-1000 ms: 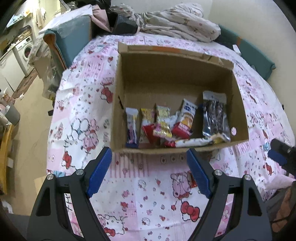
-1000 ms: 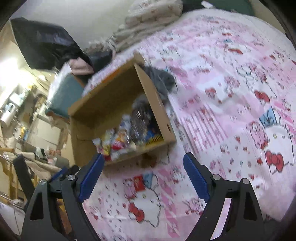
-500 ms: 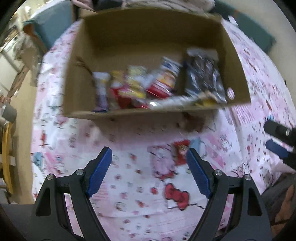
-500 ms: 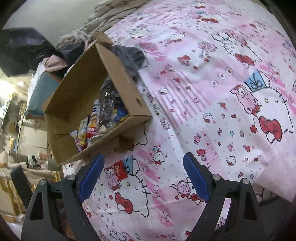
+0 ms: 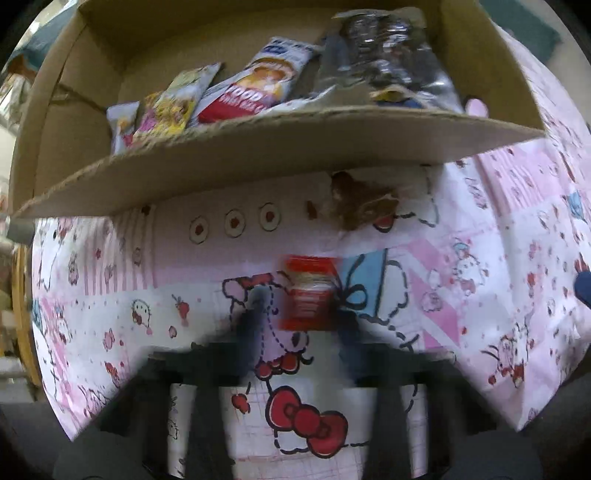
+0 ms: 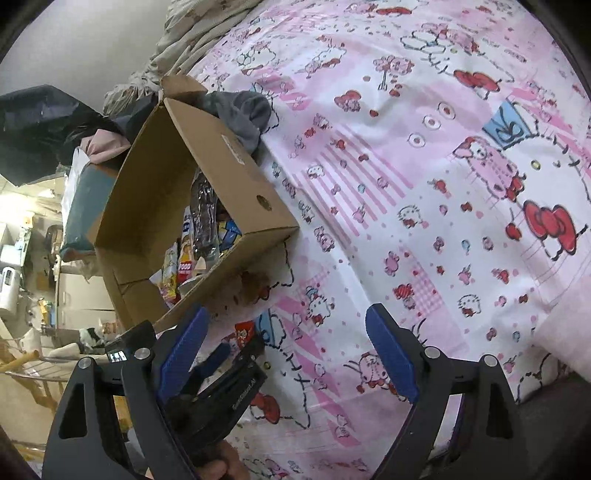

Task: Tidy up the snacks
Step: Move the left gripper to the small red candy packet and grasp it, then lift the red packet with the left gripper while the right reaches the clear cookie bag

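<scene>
Bed covered by pink-and-white cartoon-print sheet [image 6: 424, 192]. Directly on it: open cardboard box [image 6: 236, 173] with snack packets inside, small red snack packet [image 5: 309, 298] on the sheet just in front of the box, grey cloth [image 6: 247, 114] against the box's far side, rumpled beige blanket [image 6: 184, 33] piled at the far end.

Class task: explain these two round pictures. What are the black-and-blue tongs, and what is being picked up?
A person holds a claw in each hand; each carries a camera looking along its fingers. One picture is from the left claw, the other from the right claw. Both look down on a cartoon-print bedsheet with a cardboard box of snack packets. The left claw, blurred, is shut on a red snack packet lying on the sheet before the box. The right claw is open and empty.
</scene>
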